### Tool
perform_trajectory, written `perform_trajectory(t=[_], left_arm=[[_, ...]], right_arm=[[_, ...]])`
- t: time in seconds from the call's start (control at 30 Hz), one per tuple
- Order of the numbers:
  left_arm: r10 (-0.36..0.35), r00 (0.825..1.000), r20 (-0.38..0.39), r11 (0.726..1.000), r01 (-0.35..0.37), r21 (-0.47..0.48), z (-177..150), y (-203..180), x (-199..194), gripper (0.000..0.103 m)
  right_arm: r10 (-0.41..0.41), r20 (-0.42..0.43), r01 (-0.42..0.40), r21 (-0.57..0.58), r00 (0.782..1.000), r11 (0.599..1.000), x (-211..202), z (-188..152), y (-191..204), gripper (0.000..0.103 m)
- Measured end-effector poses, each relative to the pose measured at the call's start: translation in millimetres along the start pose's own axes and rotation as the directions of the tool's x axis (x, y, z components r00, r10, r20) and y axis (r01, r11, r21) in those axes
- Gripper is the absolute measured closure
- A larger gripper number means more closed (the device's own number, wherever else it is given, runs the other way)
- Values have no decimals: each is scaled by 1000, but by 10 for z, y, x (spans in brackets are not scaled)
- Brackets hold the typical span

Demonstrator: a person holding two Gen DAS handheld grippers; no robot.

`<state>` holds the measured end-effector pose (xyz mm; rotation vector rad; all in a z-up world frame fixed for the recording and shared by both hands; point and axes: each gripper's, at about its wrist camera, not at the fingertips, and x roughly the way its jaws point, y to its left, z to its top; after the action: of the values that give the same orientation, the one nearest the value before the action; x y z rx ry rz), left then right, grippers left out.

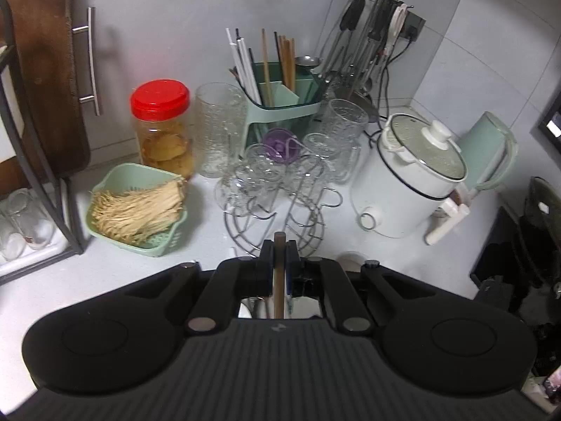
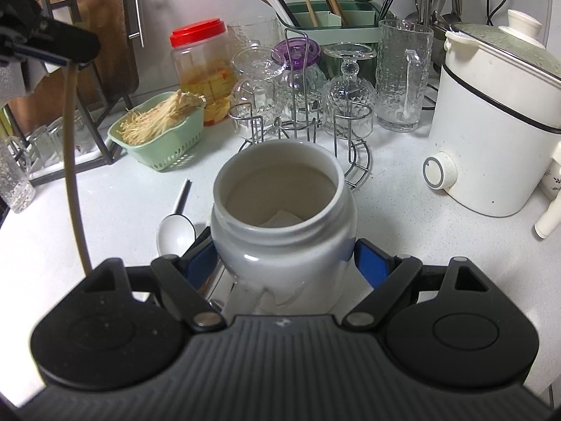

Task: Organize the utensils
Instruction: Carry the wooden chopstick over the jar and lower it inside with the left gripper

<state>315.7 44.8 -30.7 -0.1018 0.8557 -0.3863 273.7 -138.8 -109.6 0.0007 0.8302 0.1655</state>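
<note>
left gripper (image 1: 279, 245): jaws sitting nearly together, pinching a thin wooden chopstick (image 1: 279, 280); stick is running upright between the pads, tip poking just above them
left gripper from right wrist view: showing at upper left (image 2: 52, 47), held high above the counter (image 2: 385, 189), stick (image 2: 72, 161) hanging down from it
right gripper (image 2: 284, 263): jaws standing wide apart, blue pads (image 2: 371, 263) pressing both sides of a white ceramic jar (image 2: 280, 231); clamping it
jar: sitting upright, mouth open, pale paper scrap showing inside; nothing else visible in it
spoon (image 2: 175, 226): lying on the counter just left of the jar, bowl toward camera, untouched
writing: nothing readable on jar or grippers; small logo on each gripper body too small to tell
right gripper pose: looking level-forward and slightly down, low at the counter
left gripper pose: looking down over the glass rack (image 1: 280, 189)
utensil caddy (image 1: 280, 94): green, holding chopsticks and straws, standing behind the glasses, well apart from both grippers
cooker (image 1: 410, 182): white, right of the rack
</note>
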Motion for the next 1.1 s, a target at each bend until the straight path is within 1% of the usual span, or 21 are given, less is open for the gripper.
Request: perform_trajectory(t=[0.17,0.3,0.4,0.5,0.63,0.9,1.0,1.1], left_arm=[[-20,1000,9,999,20,36,27,-95,-47,96],[-57,998,14,998,57,25,83,-139,-104,96],[-58,998,18,998,57,39,153,-194,-129,96],[-58,998,30,996,56,73,234,-262,-153,96],[-75,996,49,992,70,101,367,-347,-200,96],[-70,992,109,983,50,174,717,-507,-324,96],[-61,992,112,976,36,214,824,-571,-298,96],[-72,990,119,970,42,237,936,-610,-282,96]], right_arm=[[-7,0,7,-2,1000,1000,5,-5,8,16],[-10,-1,10,-2,1000,1000,8,0,8,16],[-13,0,13,-1,1000,1000,9,-5,15,16],[-12,2,12,-5,1000,1000,1,-19,19,16],[-11,-1,11,-11,1000,1000,0,-21,17,16],[-6,-1,6,-25,1000,1000,-7,-40,56,16],[0,-5,0,-27,1000,1000,-15,-39,61,17],[-1,-11,1,-30,1000,1000,-18,-30,82,17]])
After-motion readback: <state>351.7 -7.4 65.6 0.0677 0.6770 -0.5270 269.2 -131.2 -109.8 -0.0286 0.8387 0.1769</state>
